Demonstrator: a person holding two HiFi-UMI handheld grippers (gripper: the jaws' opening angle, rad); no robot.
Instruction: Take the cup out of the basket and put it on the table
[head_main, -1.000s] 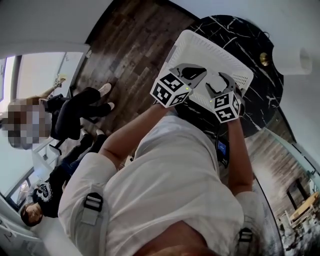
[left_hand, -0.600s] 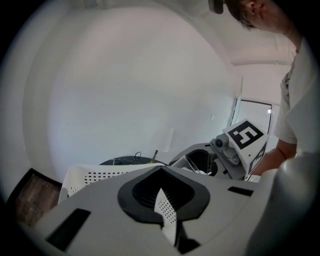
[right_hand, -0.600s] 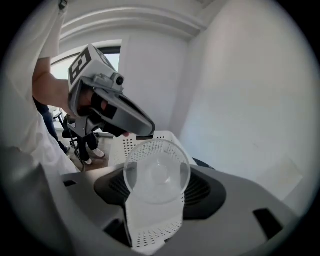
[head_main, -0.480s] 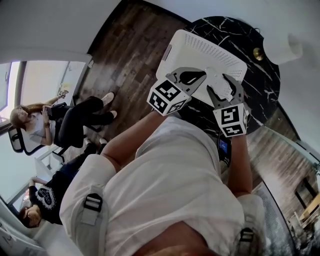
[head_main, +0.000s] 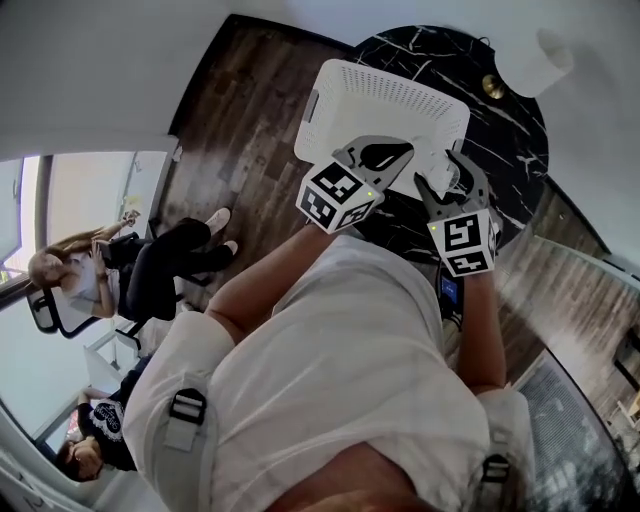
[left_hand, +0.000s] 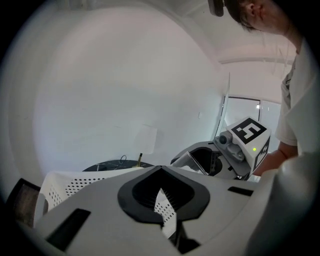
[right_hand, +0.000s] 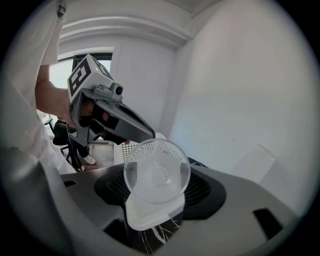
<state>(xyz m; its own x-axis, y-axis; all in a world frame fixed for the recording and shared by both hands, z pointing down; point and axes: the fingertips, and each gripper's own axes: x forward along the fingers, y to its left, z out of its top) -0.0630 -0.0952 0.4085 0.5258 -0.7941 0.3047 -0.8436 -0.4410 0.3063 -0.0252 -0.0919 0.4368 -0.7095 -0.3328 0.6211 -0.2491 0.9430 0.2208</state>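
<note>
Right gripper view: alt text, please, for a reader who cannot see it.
The right gripper holds a clear plastic cup between its jaws, seen end-on. Behind it are the left gripper, a white perforated basket and a white wall.

Looks like an office: seated people, wood floor, marble table
</note>
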